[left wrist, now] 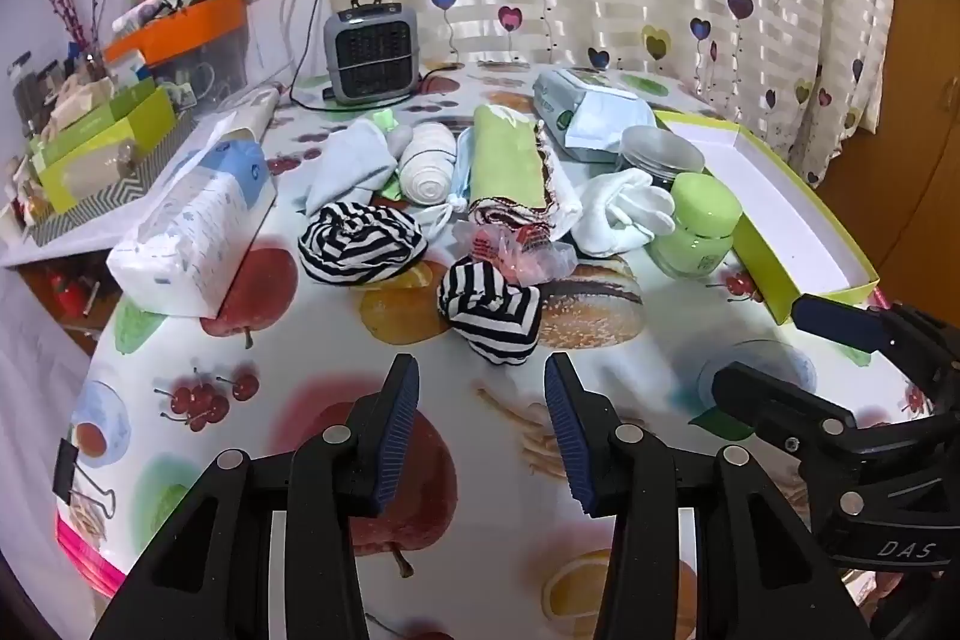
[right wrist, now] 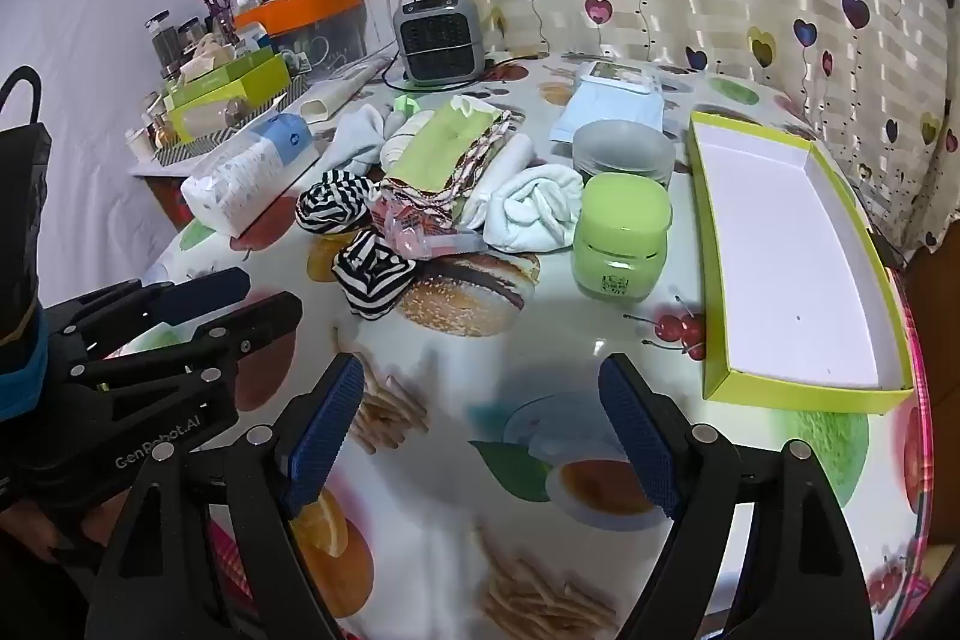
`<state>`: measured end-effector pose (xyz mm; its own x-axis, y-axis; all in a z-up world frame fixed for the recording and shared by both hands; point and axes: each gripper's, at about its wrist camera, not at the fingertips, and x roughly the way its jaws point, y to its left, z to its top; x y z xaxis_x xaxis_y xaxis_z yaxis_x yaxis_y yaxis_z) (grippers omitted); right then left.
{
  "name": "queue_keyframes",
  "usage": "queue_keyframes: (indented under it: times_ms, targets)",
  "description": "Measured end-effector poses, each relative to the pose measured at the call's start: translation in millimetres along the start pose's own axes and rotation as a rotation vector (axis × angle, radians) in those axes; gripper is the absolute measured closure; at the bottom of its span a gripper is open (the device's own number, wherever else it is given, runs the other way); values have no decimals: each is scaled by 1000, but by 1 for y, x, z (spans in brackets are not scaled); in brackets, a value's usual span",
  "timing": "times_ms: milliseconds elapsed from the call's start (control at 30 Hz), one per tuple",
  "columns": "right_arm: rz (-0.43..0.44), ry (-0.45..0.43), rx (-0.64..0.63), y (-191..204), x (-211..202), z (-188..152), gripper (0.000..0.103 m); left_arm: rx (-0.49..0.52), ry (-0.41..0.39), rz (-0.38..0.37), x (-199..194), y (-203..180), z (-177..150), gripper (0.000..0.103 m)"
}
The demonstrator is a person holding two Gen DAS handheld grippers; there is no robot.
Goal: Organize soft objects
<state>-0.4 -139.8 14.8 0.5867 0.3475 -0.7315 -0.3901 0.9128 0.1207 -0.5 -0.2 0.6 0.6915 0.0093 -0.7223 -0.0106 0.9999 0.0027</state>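
Observation:
Soft things lie heaped mid-table: two black-and-white striped bundles (left wrist: 489,313) (left wrist: 360,244), a white rolled cloth (left wrist: 621,214), a green-and-patterned roll (left wrist: 510,163), a white bandage roll (left wrist: 427,163) and a pale sock (left wrist: 354,163). My left gripper (left wrist: 483,376) hovers open just short of the nearer striped bundle (right wrist: 372,277), nothing between its pads. Further right, my right gripper (right wrist: 483,382) stands wide open and empty over bare tablecloth. A green-walled box lid (right wrist: 798,256) with a white floor lies at the right.
A green jar (right wrist: 621,235) and a grey-lidded jar (right wrist: 624,151) stand between the heap and the lid. A tissue pack (left wrist: 192,226) lies left, a small heater (left wrist: 372,52) at the back, a blue-white packet (left wrist: 591,112) behind. Cluttered shelf at left; curtain behind.

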Motion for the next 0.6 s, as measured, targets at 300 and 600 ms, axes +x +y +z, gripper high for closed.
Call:
queue_keyframes:
  times_ms: [300, 600]
  targets:
    - [9, 5, 2, 0, 0, 3, 22, -6, 22, -5, 1, 9, 7, 60]
    - [21, 7, 0, 1, 2, 6, 22, -4, -2, -5, -1, 6, 3, 60]
